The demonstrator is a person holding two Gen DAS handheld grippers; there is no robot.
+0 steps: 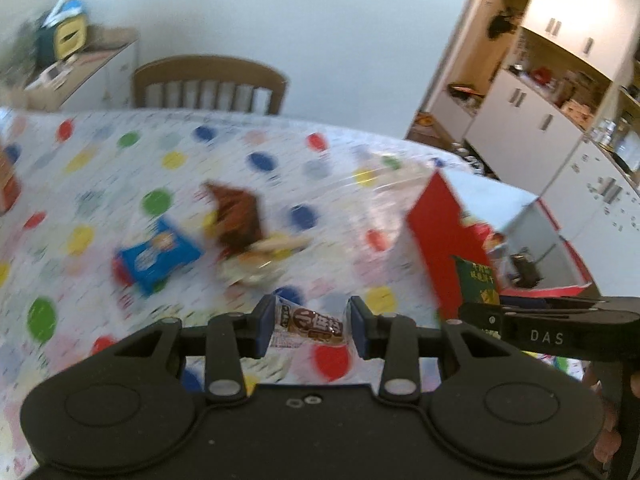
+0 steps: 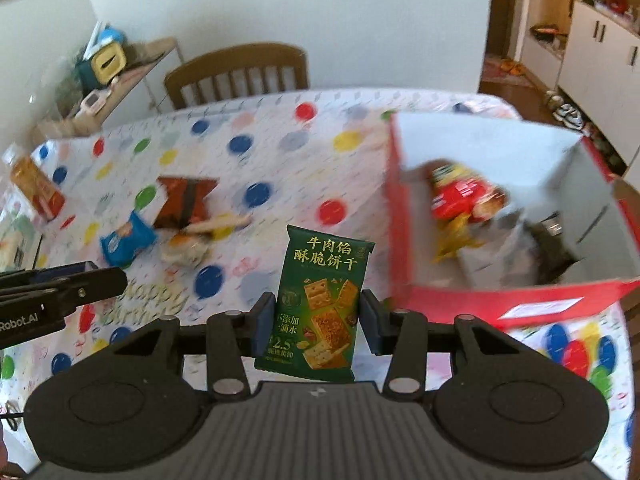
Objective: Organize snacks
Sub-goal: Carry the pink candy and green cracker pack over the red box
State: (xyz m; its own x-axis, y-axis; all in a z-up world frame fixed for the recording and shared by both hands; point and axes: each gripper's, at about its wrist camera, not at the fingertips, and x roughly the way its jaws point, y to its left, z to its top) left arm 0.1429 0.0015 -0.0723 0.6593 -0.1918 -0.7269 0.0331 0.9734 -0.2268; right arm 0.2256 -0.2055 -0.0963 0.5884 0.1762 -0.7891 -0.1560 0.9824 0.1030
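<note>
Left gripper [image 1: 308,330]: my jaws pinch a small brown-and-white packet [image 1: 308,327], above the table's [image 2: 280,128] near edge. Right gripper [image 2: 318,316]: jaws clamp an upright green cracker pack [image 2: 322,304], just left of the red box [image 2: 520,300]. Blue pack [image 2: 126,242], mid-table.

green cracker packet [image 2: 322,308]: upright | small brown snack packet [image 1: 310,326]: level | red box [image 2: 508,296]: open

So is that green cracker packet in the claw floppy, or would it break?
The green cracker packet stands upright above the right claw, so it's probably fairly stiff. It looks thin and small, likely light. Crackers are pictured on it, so a hard squeeze might crumble them.
</note>
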